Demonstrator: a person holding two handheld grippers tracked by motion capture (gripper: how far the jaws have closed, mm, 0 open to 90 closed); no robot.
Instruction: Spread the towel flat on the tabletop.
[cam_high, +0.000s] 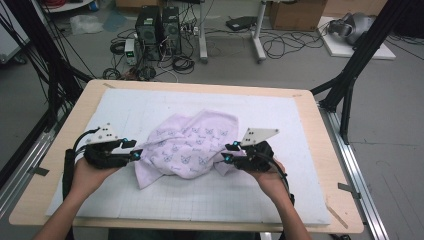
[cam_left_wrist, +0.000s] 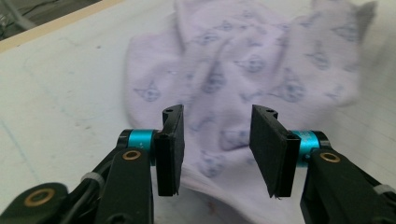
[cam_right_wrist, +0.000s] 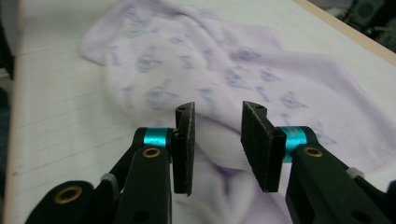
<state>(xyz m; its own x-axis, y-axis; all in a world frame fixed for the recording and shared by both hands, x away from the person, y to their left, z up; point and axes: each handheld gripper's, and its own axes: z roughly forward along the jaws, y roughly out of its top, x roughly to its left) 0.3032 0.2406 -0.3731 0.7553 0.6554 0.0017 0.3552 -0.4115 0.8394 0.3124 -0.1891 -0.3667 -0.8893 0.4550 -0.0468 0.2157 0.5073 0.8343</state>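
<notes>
Holding one gripper at each side of the towel (cam_high: 187, 145), the person seems to be between two grasps: the cloth lies crumpled on the mat (cam_high: 280, 195), not yet spread or folded. Nearest, both forearms come in from 6 o'clock, the hands low over the mat and turned inward, so the grippers point at each other across the cloth.

The left gripper (cam_high: 134, 150) is at 9 o'clock of the towel, at its edge. In the left gripper view its jaws stand apart, with the cloth lying beyond and below the pads (cam_left_wrist: 170, 149), which do not press on it. The right gripper (cam_high: 227, 152) is at 3 o'clock, also at the edge, and in the right gripper view its jaws are apart too, with nothing pinched between them.

I judge that the next move calls for choosing a corner or hem on each side, pushing the jaws over one layer only, then closing and lifting.

Farther off, the table (cam_high: 200, 86) ends at 12 o'clock.
</notes>
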